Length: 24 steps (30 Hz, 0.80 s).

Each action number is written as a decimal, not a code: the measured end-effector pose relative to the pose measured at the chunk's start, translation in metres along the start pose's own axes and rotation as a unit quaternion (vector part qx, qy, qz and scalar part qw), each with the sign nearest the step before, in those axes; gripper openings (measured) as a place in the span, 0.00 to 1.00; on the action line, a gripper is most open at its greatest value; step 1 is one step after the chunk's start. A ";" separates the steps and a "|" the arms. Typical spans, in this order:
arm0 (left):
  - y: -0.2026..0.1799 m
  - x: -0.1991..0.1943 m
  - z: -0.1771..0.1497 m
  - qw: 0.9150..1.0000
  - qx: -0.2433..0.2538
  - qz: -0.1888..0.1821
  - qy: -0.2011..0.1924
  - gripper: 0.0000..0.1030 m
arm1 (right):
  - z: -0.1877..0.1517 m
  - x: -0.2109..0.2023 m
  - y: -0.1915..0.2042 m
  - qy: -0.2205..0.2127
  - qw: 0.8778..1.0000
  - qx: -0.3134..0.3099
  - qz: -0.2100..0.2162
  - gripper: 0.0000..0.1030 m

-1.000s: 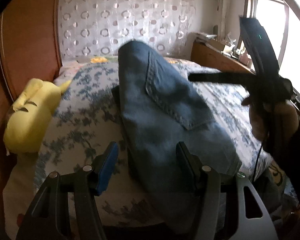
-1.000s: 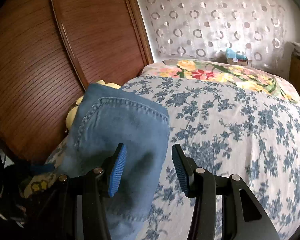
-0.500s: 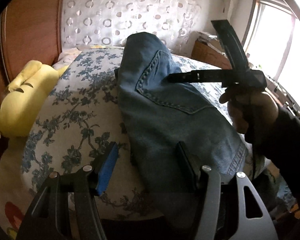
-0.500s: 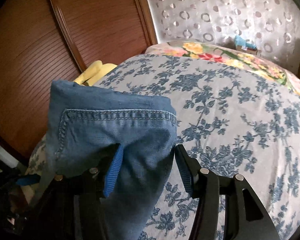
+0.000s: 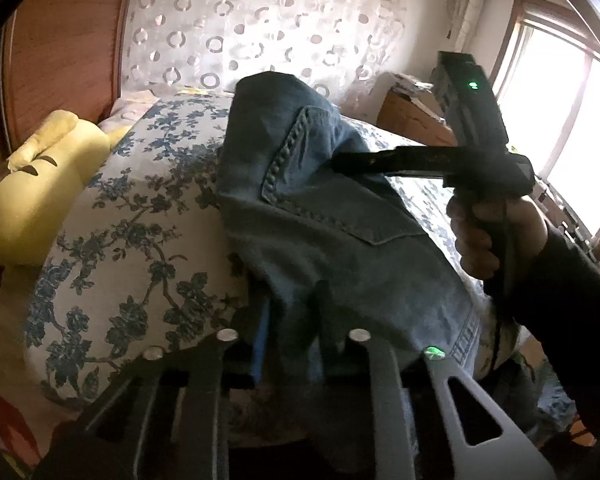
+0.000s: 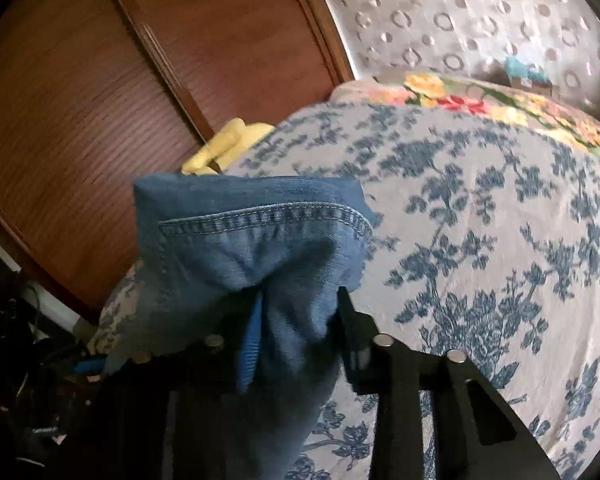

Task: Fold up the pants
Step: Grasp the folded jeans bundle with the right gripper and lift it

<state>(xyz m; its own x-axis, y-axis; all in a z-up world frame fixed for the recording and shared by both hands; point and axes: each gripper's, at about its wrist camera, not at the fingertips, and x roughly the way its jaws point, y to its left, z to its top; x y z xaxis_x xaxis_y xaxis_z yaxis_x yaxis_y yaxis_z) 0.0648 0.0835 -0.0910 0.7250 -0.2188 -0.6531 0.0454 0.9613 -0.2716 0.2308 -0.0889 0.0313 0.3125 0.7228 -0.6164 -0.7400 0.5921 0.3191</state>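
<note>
my left fingers (image 5: 290, 336) are closing on a bunched fold of the jeans (image 5: 332, 240), denim already pinched between them near the waistband end. my right fingers (image 6: 296, 332) are closing too, with a thick wad of the same jeans (image 6: 256, 248) gathered between them by the stitched pocket edge. in the left view the right gripper (image 5: 340, 162) reaches into the cloth from the window side (a hand (image 5: 496, 232) wraps its handle). the jeans lie in a long, already doubled strip across the floral bedspread (image 5: 140, 216), near the yellow plush toy (image 5: 40, 200) by the wooden wardrobe (image 6: 100, 80). i judge the lengthwise fold done; the crosswise fold and smoothing are still to come.
</note>
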 end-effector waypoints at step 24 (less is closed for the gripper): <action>0.103 0.026 0.119 0.998 -0.002 0.049 -0.041 0.04 | 0.126 0.077 0.032 -0.068 0.997 -0.021 -0.004 0.26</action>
<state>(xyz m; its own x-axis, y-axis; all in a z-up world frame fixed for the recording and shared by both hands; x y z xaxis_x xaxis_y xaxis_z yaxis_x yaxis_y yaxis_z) 0.1704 0.1971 -0.0517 0.7797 -0.1086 -0.6167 -0.0313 0.9769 -0.2115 0.3062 0.0307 0.0853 0.3941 0.7622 -0.5135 -0.7606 0.5841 0.2834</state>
